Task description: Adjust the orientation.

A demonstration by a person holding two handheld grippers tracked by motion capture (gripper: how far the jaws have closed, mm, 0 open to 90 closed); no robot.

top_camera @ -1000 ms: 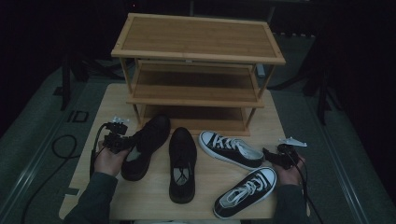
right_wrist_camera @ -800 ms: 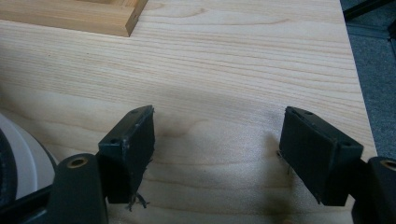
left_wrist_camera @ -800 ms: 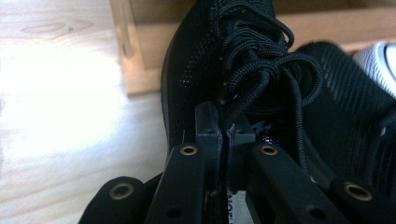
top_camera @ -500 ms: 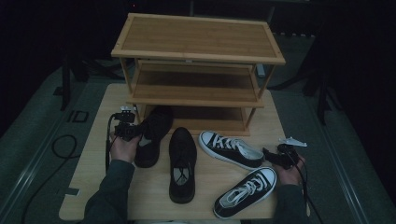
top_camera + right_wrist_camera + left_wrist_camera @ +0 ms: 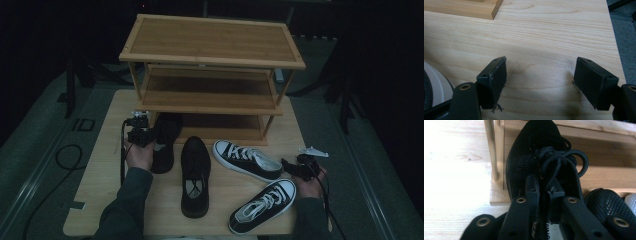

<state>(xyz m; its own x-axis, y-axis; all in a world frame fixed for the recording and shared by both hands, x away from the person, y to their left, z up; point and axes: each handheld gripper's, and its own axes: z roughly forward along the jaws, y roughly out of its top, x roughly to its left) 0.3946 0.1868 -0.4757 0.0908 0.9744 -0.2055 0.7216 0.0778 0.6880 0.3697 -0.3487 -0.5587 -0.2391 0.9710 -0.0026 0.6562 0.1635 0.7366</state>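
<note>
Left gripper [image 5: 544, 192]: we see its jaws clamped on the black shoe [image 5: 534, 162], whose toe pokes into the rack's bottom shelf.
Right gripper [image 5: 540, 82]: jaws wide apart, nothing between them.
Surface: our pale wooden table [image 5: 105, 170], dark room around it.
Rack [image 5: 210, 75]: upper shelves bare.

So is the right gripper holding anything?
No, the right gripper has its jaws wide apart over bare table, with nothing between them.

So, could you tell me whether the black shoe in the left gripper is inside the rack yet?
Partly in: the black shoe's toe is past the shoe rack's bottom frame; its heel remains outside.
</note>
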